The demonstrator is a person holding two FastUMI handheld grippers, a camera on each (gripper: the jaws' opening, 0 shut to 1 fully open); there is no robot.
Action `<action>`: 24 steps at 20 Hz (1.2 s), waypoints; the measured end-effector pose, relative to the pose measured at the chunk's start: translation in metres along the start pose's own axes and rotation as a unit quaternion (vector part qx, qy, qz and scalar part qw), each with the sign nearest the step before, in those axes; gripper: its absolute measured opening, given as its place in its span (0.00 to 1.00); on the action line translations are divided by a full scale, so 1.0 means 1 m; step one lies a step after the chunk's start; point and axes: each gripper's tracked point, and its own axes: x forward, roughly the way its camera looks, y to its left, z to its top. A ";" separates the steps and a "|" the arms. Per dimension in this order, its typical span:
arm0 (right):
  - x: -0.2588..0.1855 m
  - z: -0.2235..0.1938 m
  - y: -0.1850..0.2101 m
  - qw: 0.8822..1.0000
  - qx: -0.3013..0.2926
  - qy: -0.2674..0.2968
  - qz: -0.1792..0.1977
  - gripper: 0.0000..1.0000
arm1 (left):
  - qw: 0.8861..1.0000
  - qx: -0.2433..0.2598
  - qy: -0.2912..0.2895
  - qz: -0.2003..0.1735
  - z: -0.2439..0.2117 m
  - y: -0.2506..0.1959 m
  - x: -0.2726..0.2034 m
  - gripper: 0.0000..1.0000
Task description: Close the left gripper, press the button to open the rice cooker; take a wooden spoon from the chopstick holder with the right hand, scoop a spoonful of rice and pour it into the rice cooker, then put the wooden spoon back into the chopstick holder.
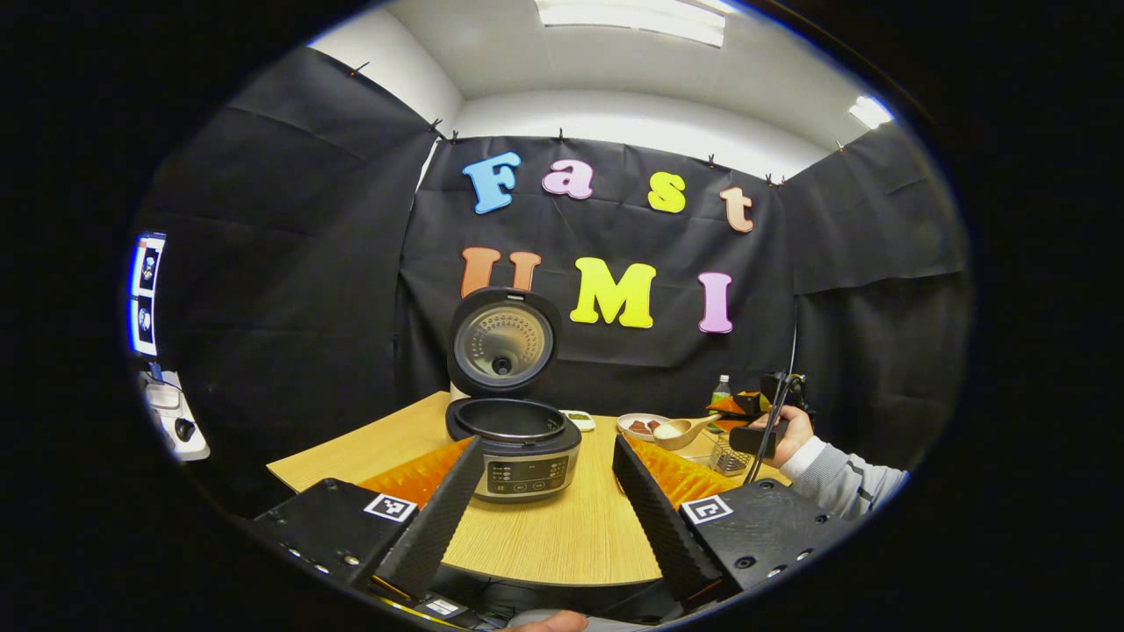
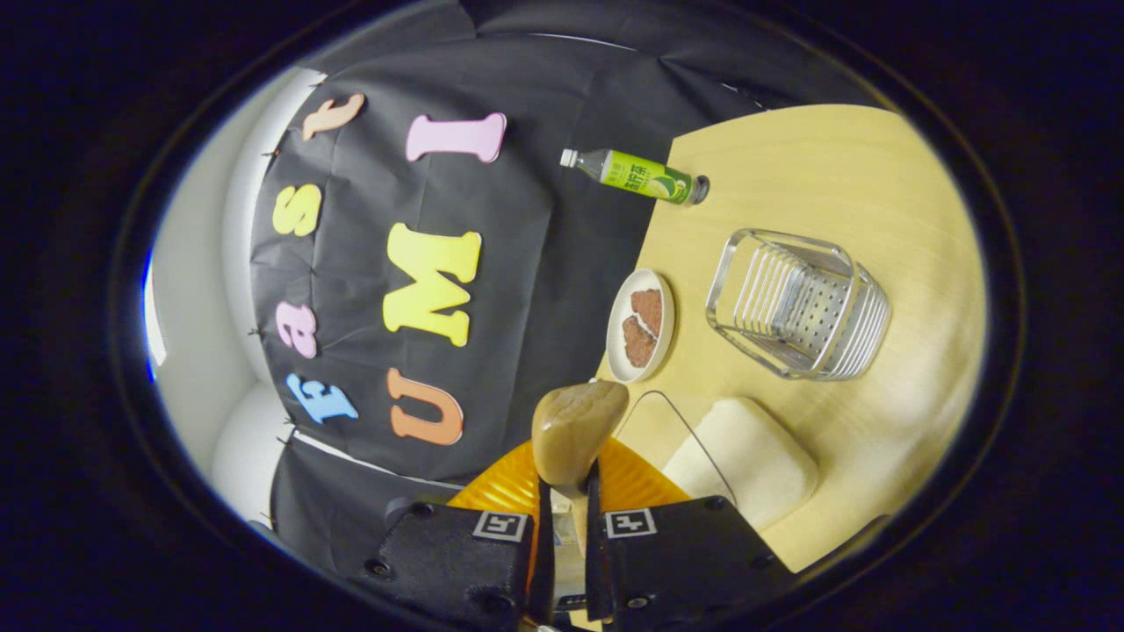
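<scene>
Right gripper [image 2: 562, 527] fingers pinch the wooden spoon [image 2: 575, 430]; left gripper [image 1: 549, 491] fingers spread before open rice cooker [image 1: 518, 439].

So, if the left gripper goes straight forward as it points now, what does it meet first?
Probably the rice cooker: it stands on the table straight ahead between the open left gripper fingers, lid up. Nothing lies between, though depth is hard to judge.

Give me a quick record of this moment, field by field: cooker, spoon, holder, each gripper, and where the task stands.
cooker: lid up, pot open
spoon: clamped in right gripper, holding rice
holder: no utensils in it
left gripper: open, facing cooker
plate: two brown pieces on it
stage: rice scooped, not yet poured
</scene>
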 end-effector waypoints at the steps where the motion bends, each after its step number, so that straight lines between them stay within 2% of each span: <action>1: 0.001 -0.002 0.005 1.000 0.010 0.002 0.008 0.19 | 1.000 0.000 0.001 -0.004 -0.001 -0.003 0.000 0.94; 3: 0.002 -0.011 0.017 0.999 0.024 0.009 0.020 0.19 | 1.000 0.000 0.003 -0.004 -0.002 -0.001 -0.001 0.94; 6: 0.006 -0.037 0.040 0.999 0.027 0.028 0.035 0.18 | 1.000 -0.002 -0.012 0.023 0.009 0.011 -0.005 0.94; 9: 0.010 -0.062 0.059 0.998 0.026 0.044 0.043 0.19 | 1.000 -0.007 -0.012 0.011 0.008 0.003 -0.007 0.94; 11: 0.018 -0.081 0.074 0.997 0.019 0.055 0.045 0.19 | 1.000 -0.001 -0.016 0.017 0.012 0.009 -0.011 0.94; 15: 0.037 -0.124 0.110 0.996 -0.020 0.067 0.055 0.19 | 1.000 0.006 -0.021 0.019 0.014 0.013 -0.016 0.94; 18: 0.059 -0.163 0.127 0.994 -0.069 0.077 0.036 0.18 | 0.999 0.019 -0.024 0.029 0.017 0.023 -0.017 0.94; 24: 0.096 -0.228 0.157 0.977 -0.196 0.080 0.015 0.19 | 0.999 0.014 -0.030 0.042 0.019 0.036 -0.023 0.94</action>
